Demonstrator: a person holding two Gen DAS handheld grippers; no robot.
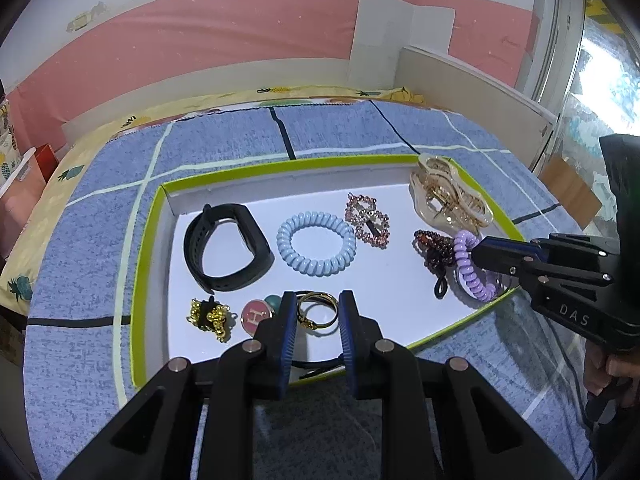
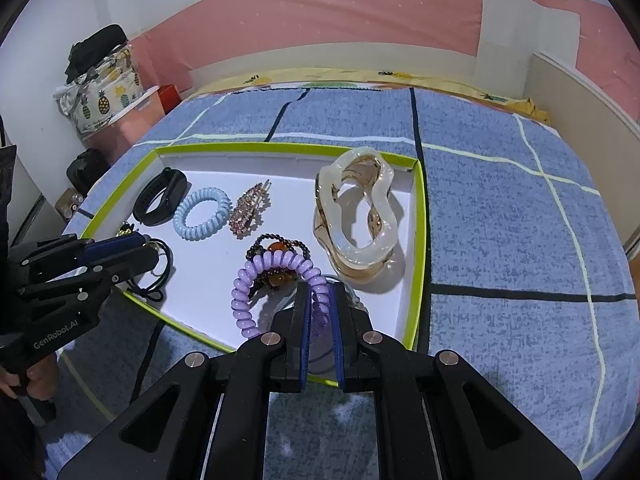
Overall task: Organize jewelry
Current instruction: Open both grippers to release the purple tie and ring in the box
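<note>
The green-rimmed tray (image 2: 420, 216) lay on a blue checked bedspread (image 2: 500, 200), and everything sat inside its white floor. The right gripper (image 2: 320, 300) was pinched on the purple spiral hair tie (image 2: 256, 284) near the tray's front edge, its fingers pressed against the coil from both sides. That hair tie arched over a dark beaded bracelet (image 2: 276, 246), touching it, so the two were tangled in the same spot. Just to the right of them, toward the tray's right wall, stood the large cream-and-gold claw clip (image 2: 356, 208).

The left gripper (image 1: 318, 312) hovered over the tray's front edge with its jaws spread, straddling gold rings (image 1: 318, 310). Close on its left lay a pink round charm (image 1: 256, 315) and a gold bead cluster (image 1: 210, 316). Deeper in the tray sat a black fitness band (image 1: 228, 248), a light blue spiral hair tie (image 1: 316, 244) and a rhinestone hair clip (image 1: 368, 220), each apart from the others.
</note>
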